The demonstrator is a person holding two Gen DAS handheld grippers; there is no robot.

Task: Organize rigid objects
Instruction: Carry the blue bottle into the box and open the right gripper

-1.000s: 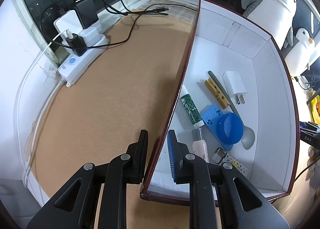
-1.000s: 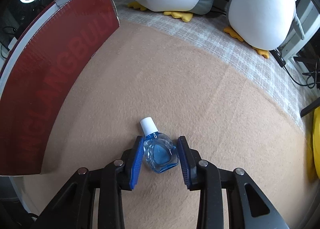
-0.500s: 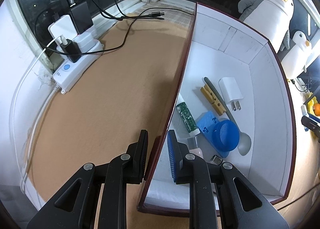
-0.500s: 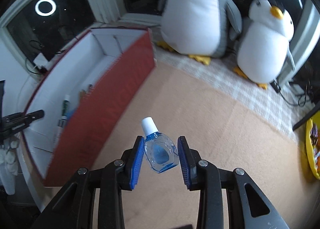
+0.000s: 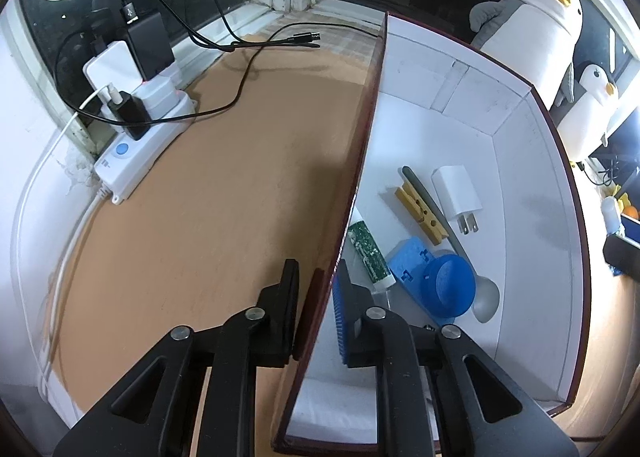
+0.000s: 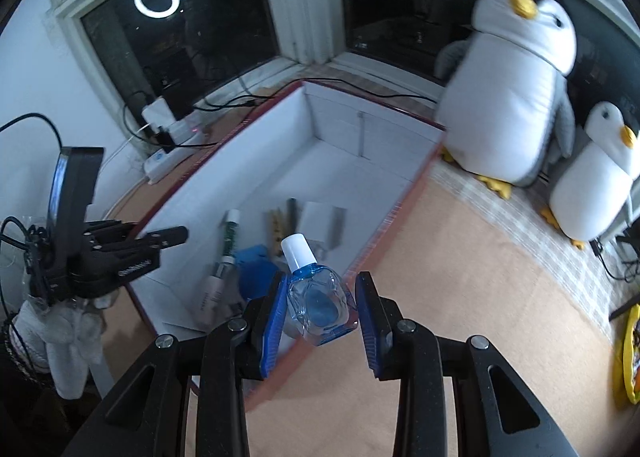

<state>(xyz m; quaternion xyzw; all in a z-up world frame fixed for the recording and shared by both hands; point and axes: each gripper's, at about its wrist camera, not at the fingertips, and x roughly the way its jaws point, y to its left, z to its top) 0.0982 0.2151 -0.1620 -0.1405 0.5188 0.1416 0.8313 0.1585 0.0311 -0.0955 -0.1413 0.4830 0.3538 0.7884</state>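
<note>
My right gripper (image 6: 320, 317) is shut on a small clear blue bottle (image 6: 316, 303) with a white cap and holds it in the air above the near right wall of the box (image 6: 404, 197). The box is dark red outside and white inside. My left gripper (image 5: 316, 309) is shut on the box's left wall (image 5: 360, 161); it also shows in the right wrist view (image 6: 168, 235). Inside the box lie a white charger (image 5: 456, 197), a wooden clothespin (image 5: 420, 213), a grey spoon (image 5: 484, 297), a blue round piece (image 5: 444, 289) and a green-labelled tube (image 5: 368, 253).
A white power strip (image 5: 140, 145) with plugs and black cables (image 5: 240, 85) lies on the tan mat at the far left by the window. Two plush penguins (image 6: 516, 97) stand behind the box on the right. A yellow object (image 6: 628, 353) sits at the right edge.
My right gripper has lifted the bottle off the mat and carried it up and left, over the box's edge. My left gripper keeps its hold on the box wall.
</note>
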